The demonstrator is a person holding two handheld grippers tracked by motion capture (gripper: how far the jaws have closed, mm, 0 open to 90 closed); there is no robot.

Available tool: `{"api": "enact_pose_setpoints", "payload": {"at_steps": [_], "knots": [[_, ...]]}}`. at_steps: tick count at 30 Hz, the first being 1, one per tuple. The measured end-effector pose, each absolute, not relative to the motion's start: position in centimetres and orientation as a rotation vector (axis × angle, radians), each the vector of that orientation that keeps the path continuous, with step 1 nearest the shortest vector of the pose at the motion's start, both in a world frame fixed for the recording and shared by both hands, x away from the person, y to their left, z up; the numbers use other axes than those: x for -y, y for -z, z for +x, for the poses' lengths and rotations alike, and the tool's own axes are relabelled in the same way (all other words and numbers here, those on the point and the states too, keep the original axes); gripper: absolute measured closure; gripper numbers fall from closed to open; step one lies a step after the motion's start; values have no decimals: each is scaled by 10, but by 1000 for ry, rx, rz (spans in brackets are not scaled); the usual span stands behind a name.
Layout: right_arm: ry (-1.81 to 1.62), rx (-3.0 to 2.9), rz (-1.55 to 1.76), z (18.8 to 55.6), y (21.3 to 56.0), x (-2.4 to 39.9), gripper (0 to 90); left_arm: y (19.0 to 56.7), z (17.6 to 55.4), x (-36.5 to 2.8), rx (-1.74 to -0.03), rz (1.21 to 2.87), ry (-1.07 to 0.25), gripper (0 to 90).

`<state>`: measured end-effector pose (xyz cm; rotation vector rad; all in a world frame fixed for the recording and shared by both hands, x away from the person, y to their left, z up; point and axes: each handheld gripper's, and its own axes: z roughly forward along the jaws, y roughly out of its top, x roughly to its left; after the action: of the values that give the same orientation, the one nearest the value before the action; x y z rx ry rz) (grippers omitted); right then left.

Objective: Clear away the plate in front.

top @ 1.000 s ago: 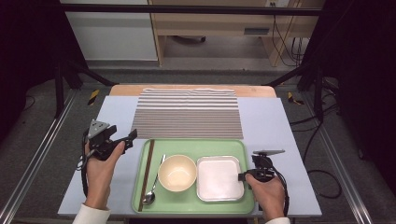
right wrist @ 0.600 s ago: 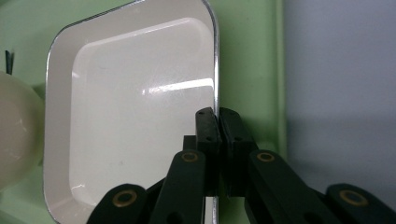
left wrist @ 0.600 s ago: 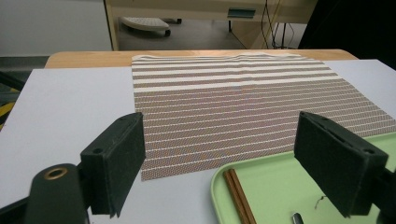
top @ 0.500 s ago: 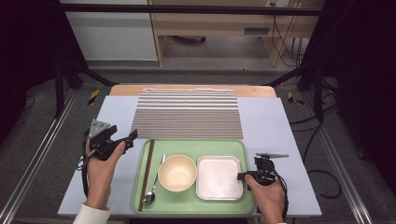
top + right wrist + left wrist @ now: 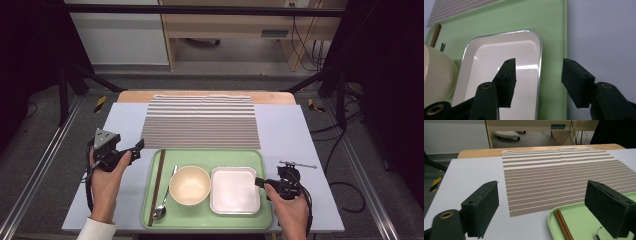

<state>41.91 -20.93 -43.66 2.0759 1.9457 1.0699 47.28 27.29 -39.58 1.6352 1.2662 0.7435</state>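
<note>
My right claw [image 5: 538, 83] has just been opening and stands released, gripping nothing; the right rims of the white dish [image 5: 499, 65] and green tray [image 5: 554, 37] lie below the gap. Beyond the dish sits a cream bowl [image 5: 189, 184]. My left claw [image 5: 541, 210] hangs wide open, empty, over the tray's far corner beside the striped mat [image 5: 564, 177].

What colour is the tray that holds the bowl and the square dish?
Light green; the tray shows best in the high view.
</note>
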Motion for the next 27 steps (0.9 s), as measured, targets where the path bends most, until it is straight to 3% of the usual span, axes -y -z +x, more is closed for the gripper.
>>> {"api": "enact_pose_setpoints", "payload": {"at_steps": [11, 18, 23, 27], "knots": [[-1144, -1768, 1830, 428, 439, 228, 129, 407, 470, -278, -1199, 1662, -812, 83], [-1122, -1702, 1692, 435, 447, 246, 106, 420, 461, -282, -1166, 1709, -818, 76], [-1070, -1666, 1633, 442, 445, 259, 163, 431, 453, -290, -1170, 1723, -844, 75], [-1059, -1664, 1572, 444, 445, 272, 133, 437, 446, -297, -1168, 1748, -874, 71]]}}
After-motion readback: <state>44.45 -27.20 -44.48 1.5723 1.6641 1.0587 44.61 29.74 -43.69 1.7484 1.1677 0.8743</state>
